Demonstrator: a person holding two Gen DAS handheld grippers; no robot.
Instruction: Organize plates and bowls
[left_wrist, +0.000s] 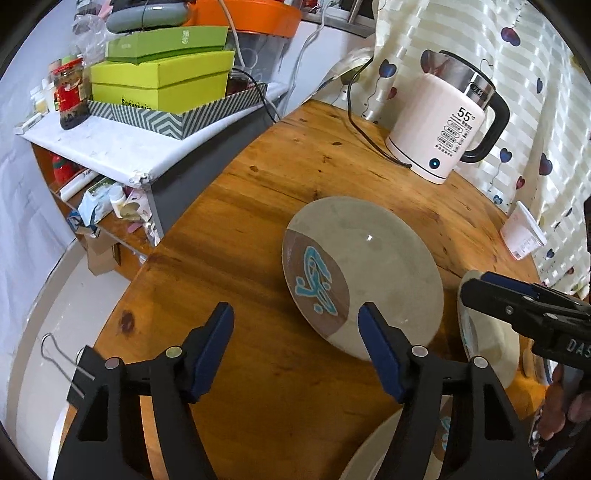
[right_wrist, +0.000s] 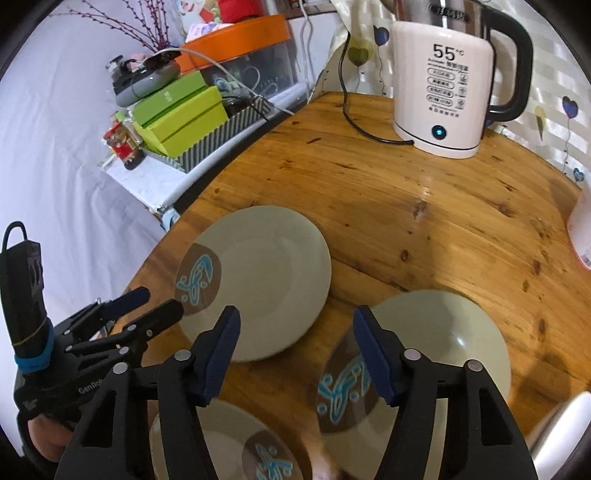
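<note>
Plates and a bowl are spread on the surface (right_wrist: 424, 236). Left gripper (left_wrist: 295, 354), fingers wide and empty, is aimed at the far plate's (left_wrist: 384, 258) near rim. Right gripper (right_wrist: 295, 354), half open and empty, straddles the bowl's (right_wrist: 443, 339) rim; it should be seated squarely before clamping.

Both wrist views close, angled down over table (left_wrist: 229, 206); share plate (left_wrist: 388, 258), kettle (right_wrist: 443, 92).

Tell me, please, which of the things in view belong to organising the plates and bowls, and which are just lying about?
Job:
far plate
near plate
bowl

Lying about:
kettle
green boxes
orange lid
jar
</note>
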